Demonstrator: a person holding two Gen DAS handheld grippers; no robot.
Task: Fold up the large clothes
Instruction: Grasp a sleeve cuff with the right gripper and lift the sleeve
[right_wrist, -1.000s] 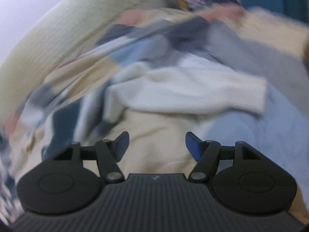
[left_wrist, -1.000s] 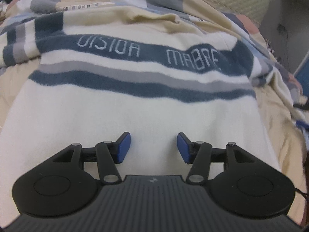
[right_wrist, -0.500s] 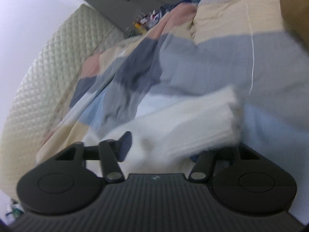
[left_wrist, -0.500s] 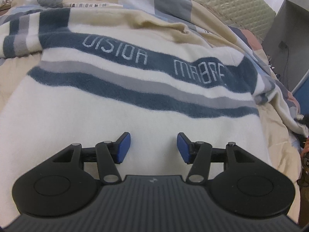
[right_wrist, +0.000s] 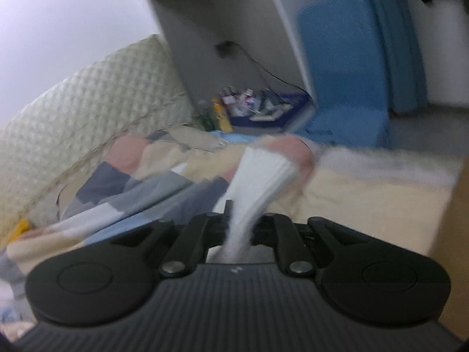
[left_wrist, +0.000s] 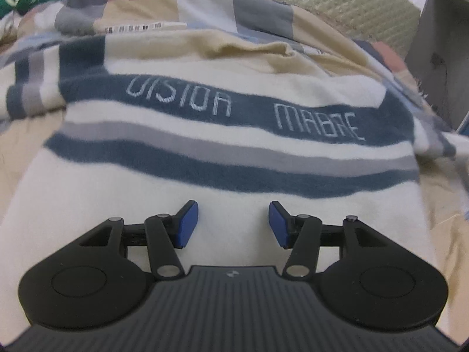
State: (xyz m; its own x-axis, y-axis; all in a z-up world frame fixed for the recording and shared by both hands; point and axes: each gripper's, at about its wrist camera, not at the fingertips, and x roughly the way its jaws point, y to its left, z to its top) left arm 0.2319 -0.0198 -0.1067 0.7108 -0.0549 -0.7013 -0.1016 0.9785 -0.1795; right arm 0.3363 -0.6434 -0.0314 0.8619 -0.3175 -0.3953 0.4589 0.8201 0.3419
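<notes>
Right wrist view: a white ribbed cuff [right_wrist: 261,176] is clamped by the right gripper [right_wrist: 239,223]. The striped sweater [left_wrist: 205,146] is spread on the bed, beneath the half-open, empty left gripper [left_wrist: 233,223].

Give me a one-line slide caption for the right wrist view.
Right gripper, jaws shut on a white ribbed sleeve cuff, lifts it above the patchwork quilt.

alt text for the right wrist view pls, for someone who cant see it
The black right gripper is shut on the ribbed white cuff of a sweater sleeve, which fans out beyond its fingers. Behind lie a blurred patchwork quilt on a bed, a quilted cream headboard and a blue chair.
</notes>
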